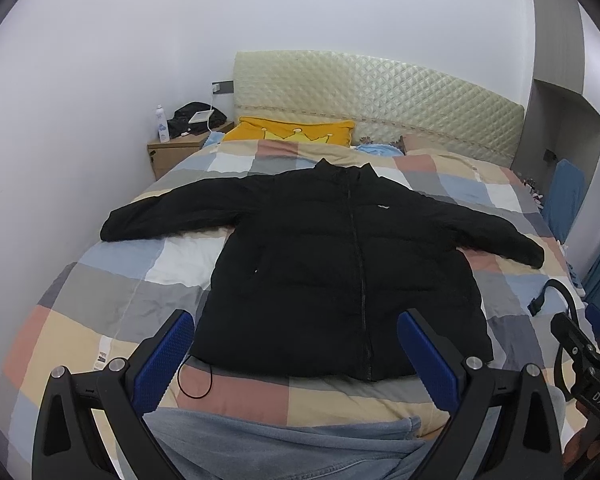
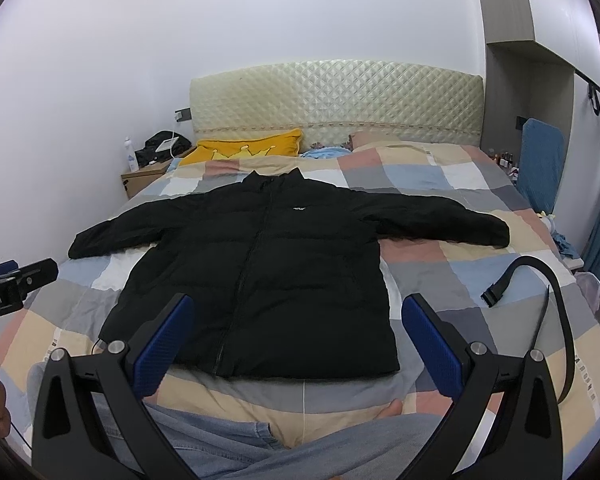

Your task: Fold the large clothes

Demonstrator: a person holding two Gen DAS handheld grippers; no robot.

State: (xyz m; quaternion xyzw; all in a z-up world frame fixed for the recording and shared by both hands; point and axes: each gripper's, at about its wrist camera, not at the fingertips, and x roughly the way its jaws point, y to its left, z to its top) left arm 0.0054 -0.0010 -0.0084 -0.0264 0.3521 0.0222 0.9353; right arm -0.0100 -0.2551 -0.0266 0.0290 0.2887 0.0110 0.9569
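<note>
A black puffer jacket (image 1: 320, 256) (image 2: 260, 264) lies flat on its back on the checked bed cover (image 1: 100, 312) (image 2: 460, 280), zipped, with both sleeves spread out to the sides and the collar toward the headboard. My left gripper (image 1: 296, 344) hovers open just short of the jacket's hem, nothing between its blue pads (image 1: 168, 356). My right gripper (image 2: 296, 340) is likewise open above the hem, its blue pads (image 2: 432, 348) empty. The right gripper's body (image 1: 584, 360) shows at the right edge of the left wrist view; the left gripper's body (image 2: 12, 284) shows at the left edge of the right wrist view.
A person's legs in blue jeans (image 1: 284, 444) (image 2: 260, 448) rest on the bed near me. A black strap (image 2: 540, 292) lies on the cover at right. A yellow pillow (image 1: 292, 132), quilted headboard (image 1: 380, 96), bedside table (image 1: 176, 152) with a bottle, and a blue chair (image 2: 540, 164) surround the bed.
</note>
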